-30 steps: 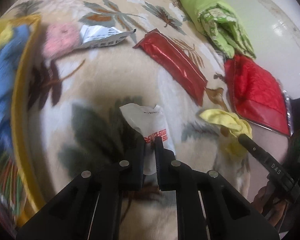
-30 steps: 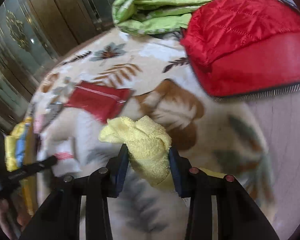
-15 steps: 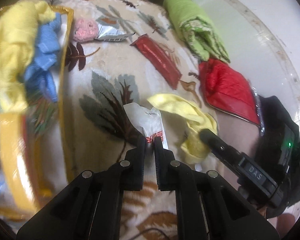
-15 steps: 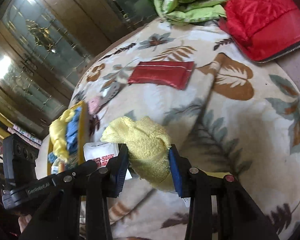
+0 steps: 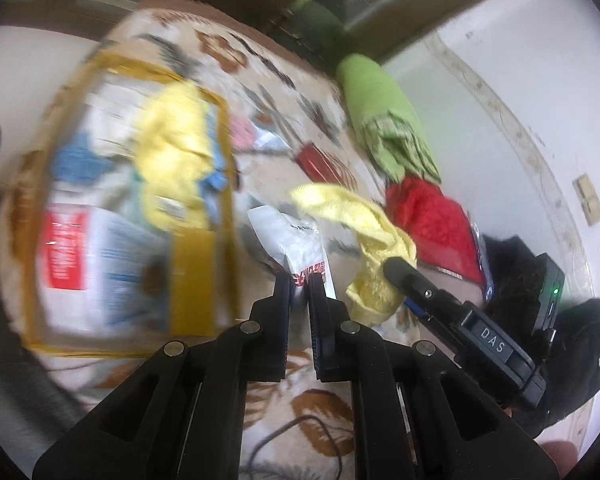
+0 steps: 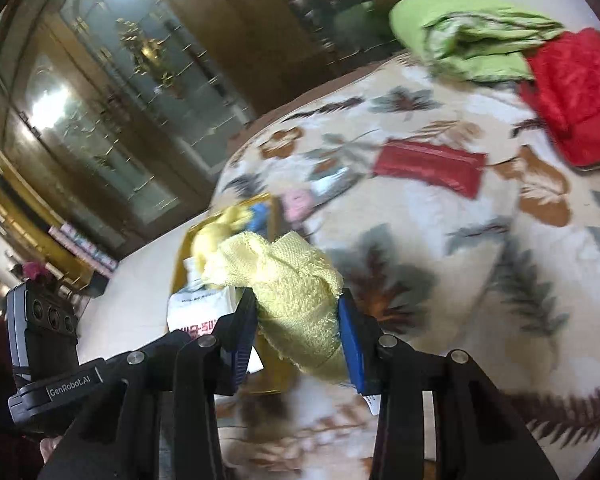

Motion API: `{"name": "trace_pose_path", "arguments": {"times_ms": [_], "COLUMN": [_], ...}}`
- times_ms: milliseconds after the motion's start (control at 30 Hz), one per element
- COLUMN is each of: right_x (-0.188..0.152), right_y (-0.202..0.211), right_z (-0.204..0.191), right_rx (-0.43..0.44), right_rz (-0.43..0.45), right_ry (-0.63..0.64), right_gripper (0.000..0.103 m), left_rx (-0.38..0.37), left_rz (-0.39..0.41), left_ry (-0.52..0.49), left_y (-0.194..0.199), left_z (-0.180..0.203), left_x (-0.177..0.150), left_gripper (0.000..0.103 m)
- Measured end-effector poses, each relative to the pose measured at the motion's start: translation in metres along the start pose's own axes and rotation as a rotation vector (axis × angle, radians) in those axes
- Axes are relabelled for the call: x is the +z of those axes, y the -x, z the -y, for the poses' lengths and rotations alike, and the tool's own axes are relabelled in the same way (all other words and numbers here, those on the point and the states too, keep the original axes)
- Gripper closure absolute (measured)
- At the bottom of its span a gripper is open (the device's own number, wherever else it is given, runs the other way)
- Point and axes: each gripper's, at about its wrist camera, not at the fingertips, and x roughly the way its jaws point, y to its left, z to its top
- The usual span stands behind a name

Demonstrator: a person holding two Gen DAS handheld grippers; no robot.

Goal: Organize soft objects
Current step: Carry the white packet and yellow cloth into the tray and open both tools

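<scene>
My left gripper [image 5: 299, 280] is shut on a white packet with red print [image 5: 290, 236] and holds it in the air beside the yellow box [image 5: 204, 280]. My right gripper [image 6: 296, 308] is shut on a pale yellow towel [image 6: 296, 280], raised just right of that packet; the towel also shows in the left wrist view [image 5: 364, 240]. The yellow box [image 6: 180, 256] holds a yellow cloth [image 5: 172, 140], a blue cloth [image 5: 80, 160] and packets.
On the leaf-patterned blanket [image 6: 480, 260] lie a red foil packet [image 6: 428, 164], a pink soft item [image 6: 296, 202] with a silver packet, a folded green cloth [image 6: 472, 36] and a red quilted pouch [image 6: 576, 92]. A glass-fronted wooden cabinet [image 6: 120, 80] stands behind.
Both grippers rose and swung left toward the yellow box, each keeping its hold. The box now fills the left of the left wrist view.
</scene>
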Motion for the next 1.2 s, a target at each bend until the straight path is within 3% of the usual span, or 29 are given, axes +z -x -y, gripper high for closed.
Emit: {"name": "trace_pose_path", "arguments": {"times_ms": [167, 367, 667, 1000, 1067, 1133, 1167, 1200], "right_x": [0.001, 0.008, 0.010, 0.003, 0.002, 0.003, 0.003, 0.004], "right_y": [-0.026, -0.065, -0.119, -0.141, -0.141, -0.140, -0.137, -0.136], "right_z": [-0.036, -0.073, -0.095, -0.091, -0.092, -0.091, -0.088, -0.087], "right_rx": [0.028, 0.037, -0.002, -0.041, -0.021, -0.007, 0.032, 0.055], "right_rz": [-0.039, -0.093, -0.149, -0.159, -0.153, -0.145, -0.144, -0.146], "right_ry": [0.032, 0.045, 0.059, 0.084, 0.094, 0.091, 0.075, 0.063], "right_gripper": [0.064, 0.064, 0.064, 0.061, 0.061, 0.054, 0.049, 0.042], "left_rx": [0.038, 0.084, 0.115, 0.153, 0.168, 0.196, 0.204, 0.219], "left_rz": [0.066, 0.091, 0.040, -0.021, -0.027, -0.052, -0.059, -0.063], "left_ry": [0.050, 0.076, 0.075, 0.024, 0.005, -0.028, -0.046, -0.066], "left_y": [0.036, 0.047, 0.019, -0.012, -0.013, -0.014, -0.013, -0.011], "left_z": [-0.038, -0.071, -0.108, -0.121, -0.118, -0.111, -0.108, -0.104], "left_x": [0.012, 0.036, 0.064, 0.068, 0.066, 0.064, 0.062, 0.059], "left_gripper": [0.095, 0.095, 0.095, 0.094, 0.092, 0.085, 0.081, 0.068]}}
